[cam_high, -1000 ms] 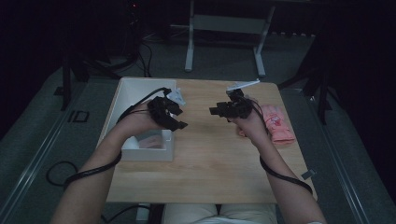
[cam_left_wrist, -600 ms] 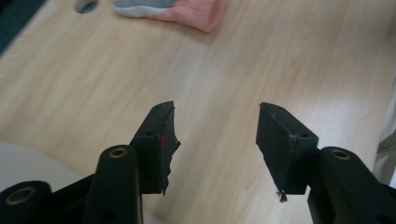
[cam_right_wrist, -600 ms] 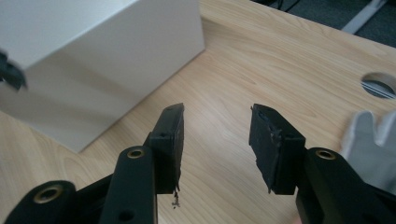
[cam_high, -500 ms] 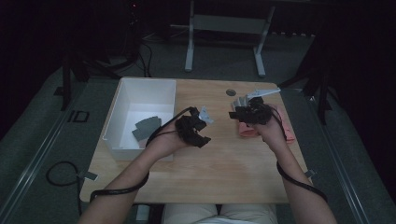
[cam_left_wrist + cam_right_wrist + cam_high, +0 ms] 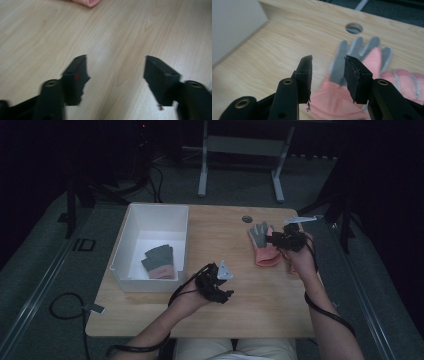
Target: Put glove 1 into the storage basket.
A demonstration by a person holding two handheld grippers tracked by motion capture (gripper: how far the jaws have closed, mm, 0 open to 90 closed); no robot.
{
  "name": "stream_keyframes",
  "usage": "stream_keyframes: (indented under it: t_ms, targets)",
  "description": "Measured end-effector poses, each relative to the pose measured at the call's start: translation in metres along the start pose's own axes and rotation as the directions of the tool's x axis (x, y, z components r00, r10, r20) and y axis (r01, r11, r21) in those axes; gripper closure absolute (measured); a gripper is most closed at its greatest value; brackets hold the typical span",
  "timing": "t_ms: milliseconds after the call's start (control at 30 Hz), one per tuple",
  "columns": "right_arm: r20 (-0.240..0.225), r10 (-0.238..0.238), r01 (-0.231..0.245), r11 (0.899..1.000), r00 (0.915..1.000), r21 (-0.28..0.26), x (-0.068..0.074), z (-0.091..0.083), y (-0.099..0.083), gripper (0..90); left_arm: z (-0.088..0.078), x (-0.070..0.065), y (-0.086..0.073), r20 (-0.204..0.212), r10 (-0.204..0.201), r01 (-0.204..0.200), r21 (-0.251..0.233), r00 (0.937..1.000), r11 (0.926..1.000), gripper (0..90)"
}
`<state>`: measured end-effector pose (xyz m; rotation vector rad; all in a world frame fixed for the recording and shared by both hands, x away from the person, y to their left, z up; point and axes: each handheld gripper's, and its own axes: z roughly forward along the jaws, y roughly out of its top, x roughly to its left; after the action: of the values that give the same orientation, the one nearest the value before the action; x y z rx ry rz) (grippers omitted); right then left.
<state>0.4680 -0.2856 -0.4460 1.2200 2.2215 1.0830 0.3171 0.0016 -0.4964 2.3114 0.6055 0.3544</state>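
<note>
both grippers lower now, left gripper empty, opening; right gripper unclenched, closing over pink glove

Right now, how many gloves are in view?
3, perhaps more hidden. One grey-and-pink work glove lies in the white plastic bin; two grey-and-pink gloves lie overlapping on the wooden table at the right.

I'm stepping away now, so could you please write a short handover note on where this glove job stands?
Left tool: open, nothing between its jaws, over bare table; jaws have just been opening.
Right tool: open, jaws have been closing over the pink-and-grey glove on the table's right side, no grip yet.
Done: one glove lies in the white bin.
Left: likely grasp the table glove and bin it.
</note>
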Motion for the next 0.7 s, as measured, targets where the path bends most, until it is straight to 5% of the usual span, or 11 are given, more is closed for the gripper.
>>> stream_keyframes:
  t_ms: [267, 433, 533, 567, 700]
  targets:
    - [0.055, -0.035, 0.030, 0.995, 0.9978, 0.093, -0.019, 0.038, -0.004, 61.0, 0.013, -0.011, -0.032, -0.019, -0.068, 0.068, -0.018, 0.9975, 0.9975, 13.9]
    - [0.072, -0.034, 0.025, 0.992, 0.9968, 0.127, -0.023, 0.062, -0.002, 63.0, 0.021, -0.019, -0.046, -0.073, -0.078, 0.076, -0.024, 0.9943, 0.9968, 0.2]
    - [0.074, -0.033, 0.022, 0.990, 0.9967, 0.143, -0.024, 0.072, -0.002, 63.2, 0.020, -0.022, -0.052, -0.109, -0.098, 0.091, -0.063, 0.9892, 0.9938, 0.2]
    - [0.079, -0.039, 0.026, 0.987, 0.9961, 0.161, -0.024, 0.080, -0.003, 63.3, 0.018, -0.024, -0.056, -0.149, -0.114, 0.099, -0.108, 0.9822, 0.9892, 0.1]
    - [0.106, -0.070, 0.047, 0.976, 0.9919, 0.210, -0.022, 0.095, -0.007, 63.8, 0.016, -0.025, -0.061, -0.154, -0.125, 0.106, -0.127, 0.9802, 0.9862, 0.2]
